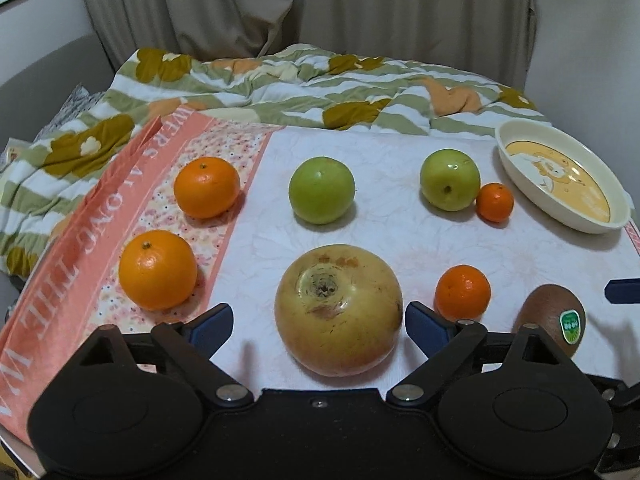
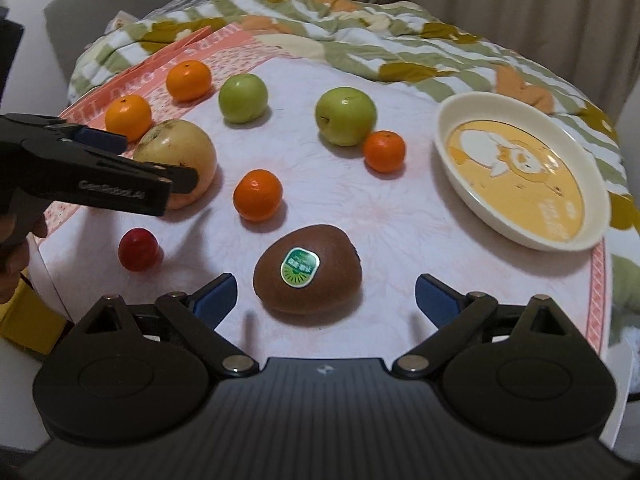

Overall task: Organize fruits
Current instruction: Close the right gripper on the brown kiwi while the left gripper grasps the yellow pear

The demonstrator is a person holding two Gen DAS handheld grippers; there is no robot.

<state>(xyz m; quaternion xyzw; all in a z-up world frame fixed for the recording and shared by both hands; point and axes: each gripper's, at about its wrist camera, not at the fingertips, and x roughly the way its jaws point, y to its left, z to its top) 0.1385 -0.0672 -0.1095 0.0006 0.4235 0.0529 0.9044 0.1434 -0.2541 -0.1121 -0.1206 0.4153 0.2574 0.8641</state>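
The left gripper (image 1: 319, 326) has its jaws spread wide on either side of a large yellow pomegranate (image 1: 338, 309), with a gap between each blue pad and the fruit; nothing is pinched. The right gripper (image 2: 324, 296) is also spread wide, its pads flanking a brown kiwi (image 2: 308, 276) that carries a green sticker, again without touching it.

All the fruit lies on a white-and-pink printed cloth (image 1: 400, 232) laid over a floral quilt (image 1: 280, 84). In the left wrist view, two oranges (image 1: 158, 269) (image 1: 207, 187) sit at the left on the cloth's pink border, one near and one farther back. Two green apples (image 1: 322, 191) (image 1: 449, 179) stand in the far row. A small mandarin (image 1: 494, 202) touches the right-hand apple, and another mandarin (image 1: 463, 292) lies just right of the pomegranate, with the kiwi beyond it.

A cream oval dish (image 2: 448, 152) with a yellow cartoon print rests at the far right, holding no fruit. In the right wrist view, a small red fruit (image 2: 138, 249) lies near the cloth's near-left edge, and a hand (image 2: 12, 240) in a yellow sleeve (image 2: 28, 316) grips the left tool.
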